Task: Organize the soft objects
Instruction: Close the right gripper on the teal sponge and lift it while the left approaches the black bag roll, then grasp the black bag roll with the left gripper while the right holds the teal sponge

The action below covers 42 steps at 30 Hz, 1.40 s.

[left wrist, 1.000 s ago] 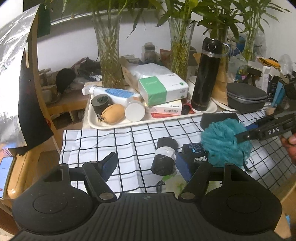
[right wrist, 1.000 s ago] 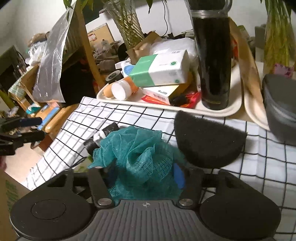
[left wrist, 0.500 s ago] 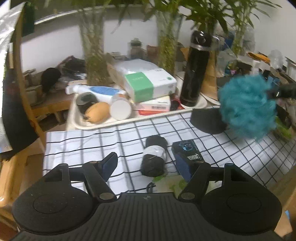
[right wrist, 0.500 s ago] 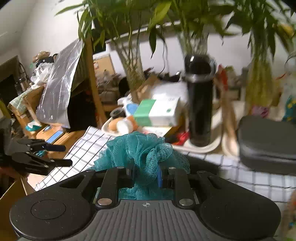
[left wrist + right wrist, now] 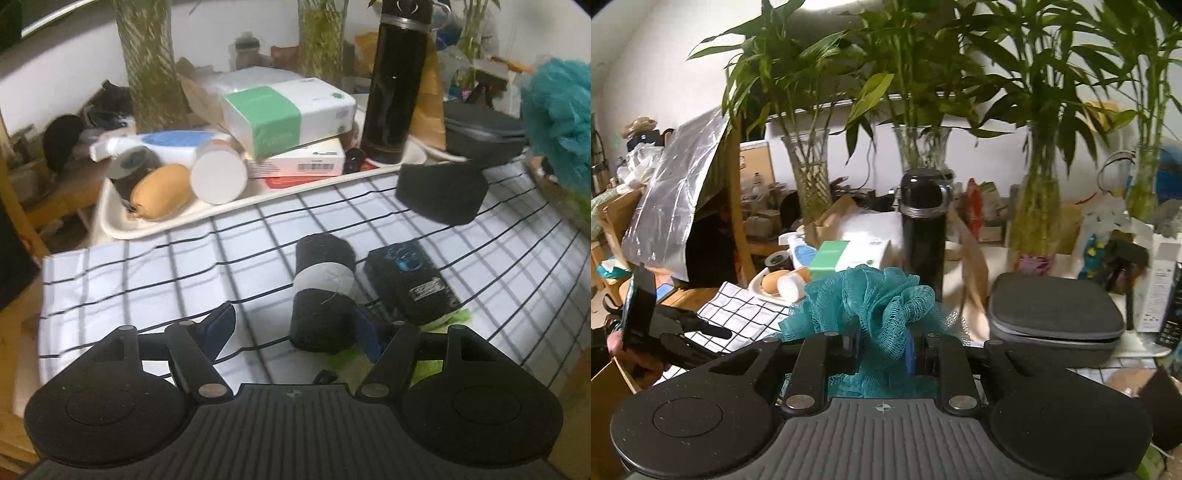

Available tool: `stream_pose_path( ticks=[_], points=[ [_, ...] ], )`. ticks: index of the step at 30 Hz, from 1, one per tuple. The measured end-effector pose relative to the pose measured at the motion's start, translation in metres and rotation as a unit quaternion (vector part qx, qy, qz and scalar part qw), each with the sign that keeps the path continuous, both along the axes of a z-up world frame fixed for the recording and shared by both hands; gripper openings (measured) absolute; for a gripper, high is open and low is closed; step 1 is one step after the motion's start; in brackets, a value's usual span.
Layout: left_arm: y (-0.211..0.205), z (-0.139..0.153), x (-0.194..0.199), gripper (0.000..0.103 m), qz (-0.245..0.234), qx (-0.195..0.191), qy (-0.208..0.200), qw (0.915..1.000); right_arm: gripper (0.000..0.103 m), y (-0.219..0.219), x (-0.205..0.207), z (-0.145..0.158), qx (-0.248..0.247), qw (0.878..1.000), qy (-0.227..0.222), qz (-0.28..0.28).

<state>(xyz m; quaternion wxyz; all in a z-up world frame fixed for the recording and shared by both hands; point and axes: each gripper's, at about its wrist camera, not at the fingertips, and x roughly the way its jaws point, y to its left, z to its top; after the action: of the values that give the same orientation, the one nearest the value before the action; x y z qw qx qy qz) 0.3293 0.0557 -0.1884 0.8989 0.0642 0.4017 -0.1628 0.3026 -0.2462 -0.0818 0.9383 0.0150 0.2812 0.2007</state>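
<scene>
My right gripper (image 5: 881,345) is shut on a teal mesh bath pouf (image 5: 871,295) and holds it up in the air; the pouf also shows at the right edge of the left wrist view (image 5: 557,118). My left gripper (image 5: 295,332) is open, low over the checked cloth (image 5: 166,273). A rolled black cloth with a grey band (image 5: 323,291) lies between its fingers, nearer the right one. A small black pouch (image 5: 412,280) lies to the right of the roll. A black sponge (image 5: 441,192) lies farther back.
A white tray (image 5: 155,229) at the back holds a tan sponge (image 5: 160,192), a tissue pack (image 5: 284,110), a black flask (image 5: 395,77) and tubes. Glass vases with bamboo (image 5: 809,177) stand behind. A grey zip case (image 5: 1052,314) sits at the right.
My right gripper has lifted the teal pouf off the cloth and carried it up and to the right. My left gripper has moved forward toward the rolled black cloth.
</scene>
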Motion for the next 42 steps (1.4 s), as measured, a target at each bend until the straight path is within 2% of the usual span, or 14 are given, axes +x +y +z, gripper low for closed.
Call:
stream_pose_path(
  ticks=[3,6,11,13,16,19,26,34,42],
  points=[
    [-0.001,-0.002,0.006,0.068,-0.001,-0.015,0.007,0.9999,0.024,-0.004,-0.003,0.001,0.003,1.000,0.002,-0.009],
    [-0.007,-0.004,0.009,0.068,-0.005,-0.005,0.010,0.9999,0.024,-0.005,-0.002,-0.001,0.005,1.000,0.004,-0.006],
    [-0.011,-0.009,0.017,0.067,-0.008,-0.020,0.018,0.9996,0.024,-0.005,-0.001,-0.004,0.003,1.000,0.009,-0.003],
    [-0.011,-0.012,0.022,0.059,-0.004,-0.023,0.025,0.9994,0.024,-0.003,-0.001,-0.004,0.003,1.000,0.010,0.001],
    [-0.010,-0.016,0.027,0.042,-0.006,-0.038,0.039,0.9985,0.024,-0.002,-0.001,-0.005,0.002,1.000,0.013,0.006],
    [-0.012,-0.014,0.029,0.042,-0.003,-0.035,0.042,0.9985,0.024,-0.002,0.001,-0.007,-0.003,1.000,0.017,0.006],
    [-0.005,0.011,0.024,0.041,0.004,-0.047,0.005,0.9989,0.024,-0.005,0.001,-0.008,-0.001,1.000,0.024,0.002],
    [-0.009,0.040,0.005,0.041,-0.008,-0.035,-0.023,0.9991,0.024,-0.001,-0.004,-0.005,-0.014,1.000,0.026,0.005],
    [-0.006,0.067,-0.025,0.041,0.006,-0.017,-0.038,0.9991,0.024,0.003,-0.019,0.000,-0.038,0.999,0.025,0.016]
  ],
)
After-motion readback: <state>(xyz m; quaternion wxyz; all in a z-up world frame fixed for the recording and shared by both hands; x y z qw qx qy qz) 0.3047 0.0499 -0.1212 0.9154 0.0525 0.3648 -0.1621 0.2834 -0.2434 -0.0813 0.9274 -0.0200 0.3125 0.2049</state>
